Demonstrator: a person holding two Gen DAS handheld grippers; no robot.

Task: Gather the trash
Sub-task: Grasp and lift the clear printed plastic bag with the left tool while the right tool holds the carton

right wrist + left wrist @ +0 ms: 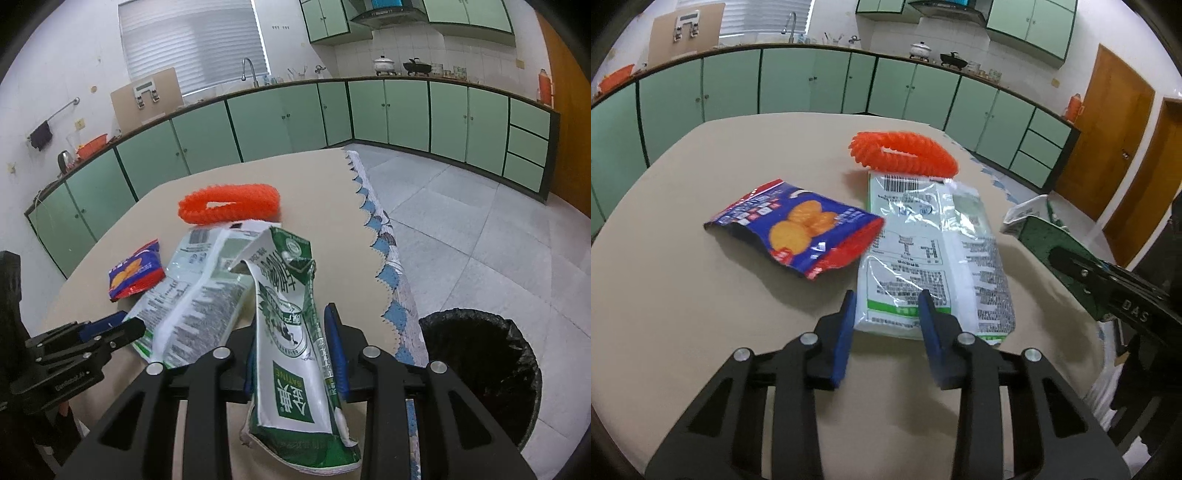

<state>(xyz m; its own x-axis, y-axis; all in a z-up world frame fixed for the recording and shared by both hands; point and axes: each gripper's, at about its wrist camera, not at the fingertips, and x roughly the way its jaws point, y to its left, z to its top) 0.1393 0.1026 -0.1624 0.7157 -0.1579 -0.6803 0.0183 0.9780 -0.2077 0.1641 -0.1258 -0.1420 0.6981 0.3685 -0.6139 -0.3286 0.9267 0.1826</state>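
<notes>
My right gripper (291, 325) is shut on a flattened green and white milk carton (291, 332), held above the table's right part; the carton also shows in the left wrist view (1045, 236). My left gripper (886, 299) is open, its blue fingers (846, 325) on either side of the near edge of a white and green plastic bag (931, 251), which also shows in the right wrist view (199, 288). A blue and red cracker packet (798, 229) lies left of the bag. An orange foam net (905, 153) lies beyond the bag.
The beige table (683, 295) has a scalloped cloth edge (388, 266) on the right. A bin lined with a black bag (484, 373) stands on the tiled floor right of the table. Green cabinets (812, 81) line the far wall.
</notes>
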